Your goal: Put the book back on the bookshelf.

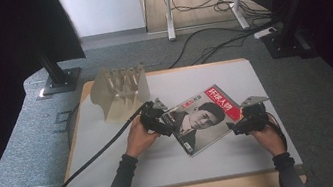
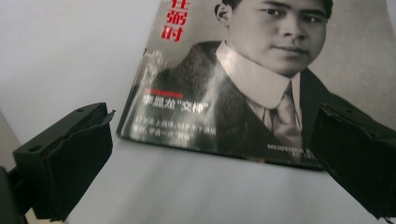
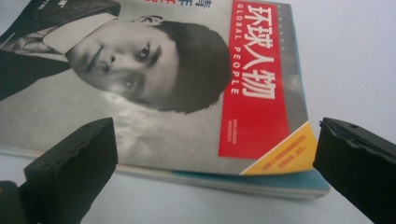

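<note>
Now, nearest edge: the magazine (image 1: 204, 119) lies flat on the white table (image 1: 113, 152), tilted, its bottom corner closest to the person's side.
Right gripper: the right gripper (image 1: 245, 124) sits just beside the magazine's right-hand edge, close to the red title band; in its own view the magazine (image 3: 154, 93) fills the space ahead and its stacked page edges run across between the two black jaws.
Right jaws: spread wide, holding nothing, one jaw level with the grey cover and the other beyond the yellow corner.
Left gripper: the left gripper (image 1: 156, 120) is at the magazine's opposite, left-hand edge; in its own view the magazine (image 2: 261, 79) lies just ahead with the lower cover edge crossing the gap.
Left jaws: wide apart, empty.
Long axis: runs from the corner near the person up toward the far right of the table, so the two grippers face each other across the short width.
Nearer hand: both look about equally close to the magazine; whether either jaw touches the paper I cannot tell.
Beyond the magazine: a pale wooden rack (image 1: 121, 90) stands on the far left, well apart from the magazine.
</note>
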{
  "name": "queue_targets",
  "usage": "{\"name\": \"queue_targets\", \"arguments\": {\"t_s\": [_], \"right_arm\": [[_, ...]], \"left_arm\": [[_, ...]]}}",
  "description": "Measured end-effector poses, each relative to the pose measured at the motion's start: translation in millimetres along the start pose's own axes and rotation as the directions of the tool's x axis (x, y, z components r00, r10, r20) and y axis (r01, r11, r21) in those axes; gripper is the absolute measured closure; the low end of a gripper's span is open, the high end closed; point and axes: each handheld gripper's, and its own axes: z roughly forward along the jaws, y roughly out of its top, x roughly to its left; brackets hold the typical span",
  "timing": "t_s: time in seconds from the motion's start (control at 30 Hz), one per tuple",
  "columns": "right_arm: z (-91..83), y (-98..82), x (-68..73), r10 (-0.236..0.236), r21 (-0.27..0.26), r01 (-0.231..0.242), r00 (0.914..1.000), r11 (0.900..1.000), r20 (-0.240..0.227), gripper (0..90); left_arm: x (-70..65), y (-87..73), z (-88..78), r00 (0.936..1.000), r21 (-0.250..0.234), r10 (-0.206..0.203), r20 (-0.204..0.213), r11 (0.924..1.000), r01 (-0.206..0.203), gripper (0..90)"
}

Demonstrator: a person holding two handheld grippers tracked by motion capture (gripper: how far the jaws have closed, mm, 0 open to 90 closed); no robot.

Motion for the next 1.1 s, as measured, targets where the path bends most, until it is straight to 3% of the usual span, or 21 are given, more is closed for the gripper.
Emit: {"name": "queue_targets", "arguments": {"t_s": [0.4,0.8,0.93,1.0,1.1], "right_arm": [[23.2,10.3,-12.2,-0.015,0.029,0.015,0.9998,0.999,-0.012,0.0],[48.9,1.4,-33.0,0.039,0.059,-0.037,0.9988,0.998,-0.030,0.2],[53.9,-2.0,-35.2,0.053,0.066,-0.050,0.9975,0.997,-0.048,0.4],[56.0,-3.9,-35.2,0.042,0.067,-0.039,0.9978,0.997,-0.051,0.0],[54.7,-5.6,-33.6,0.036,0.058,-0.033,0.9971,0.998,-0.066,0.0]], "left_arm": [[8.4,31.1,33.7,0.9998,0.007,0.017,-0.011,0.9998,-0.017,0.0],[29.4,27.1,67.7,0.9998,0.015,-0.018,0.000,0.9997,0.018,0.0],[32.1,22.4,77.0,0.9986,0.034,-0.027,0.044,0.9991,0.026,0.0],[32.6,20.3,79.9,0.9945,0.029,-0.051,0.091,0.9984,0.048,0.0],[26.1,19.5,79.5,0.9940,0.021,-0.033,0.104,0.9993,0.031,0.0]]}}
